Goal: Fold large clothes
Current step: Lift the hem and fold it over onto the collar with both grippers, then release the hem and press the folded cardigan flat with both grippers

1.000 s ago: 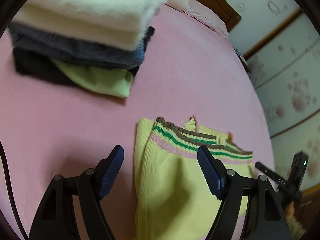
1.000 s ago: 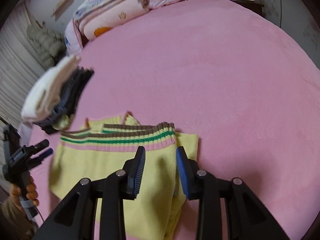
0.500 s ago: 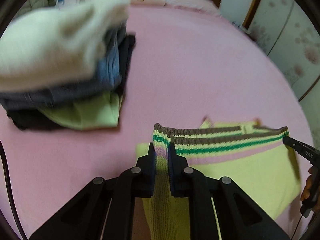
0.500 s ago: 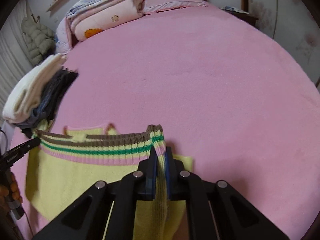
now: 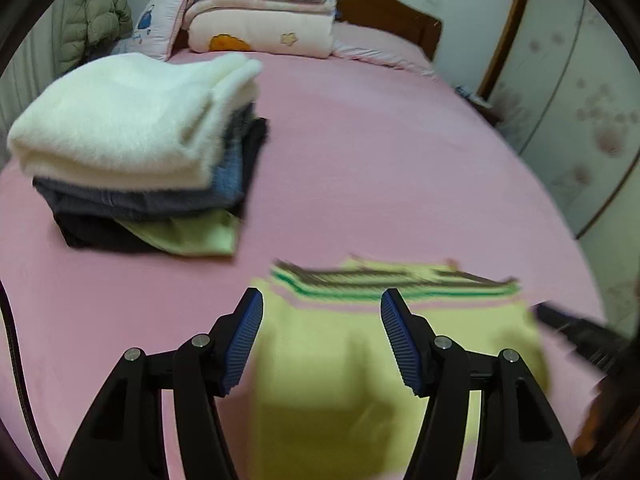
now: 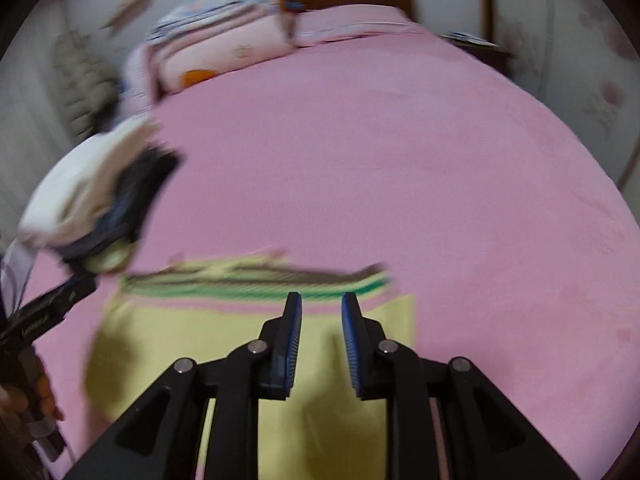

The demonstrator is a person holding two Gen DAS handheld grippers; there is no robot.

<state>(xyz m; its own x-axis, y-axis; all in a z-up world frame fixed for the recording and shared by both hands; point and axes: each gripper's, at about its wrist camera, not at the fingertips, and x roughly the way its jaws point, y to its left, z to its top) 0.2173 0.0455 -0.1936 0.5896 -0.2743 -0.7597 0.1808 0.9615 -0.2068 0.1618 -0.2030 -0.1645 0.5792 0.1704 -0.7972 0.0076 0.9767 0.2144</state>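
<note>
A folded yellow knit sweater (image 5: 328, 364) with a brown, green and pink striped hem lies flat on the pink bed; it also shows in the right wrist view (image 6: 224, 352). My left gripper (image 5: 322, 312) is open and empty above the sweater's left part. My right gripper (image 6: 321, 312) is open with a narrow gap, empty, above the sweater's right part. The other gripper shows at each view's edge. Both views are blurred by motion.
A stack of folded clothes (image 5: 136, 148), white on top, stands on the bed (image 5: 380, 160) to the left; it also shows in the right wrist view (image 6: 96, 200). Folded quilts (image 5: 260, 16) lie at the headboard. A wardrobe (image 5: 580, 100) stands on the right.
Half a second ago both grippers were shut on the sweater's striped hem. Now both have opened and let it go, and the hem lies flat on the sweater.
</note>
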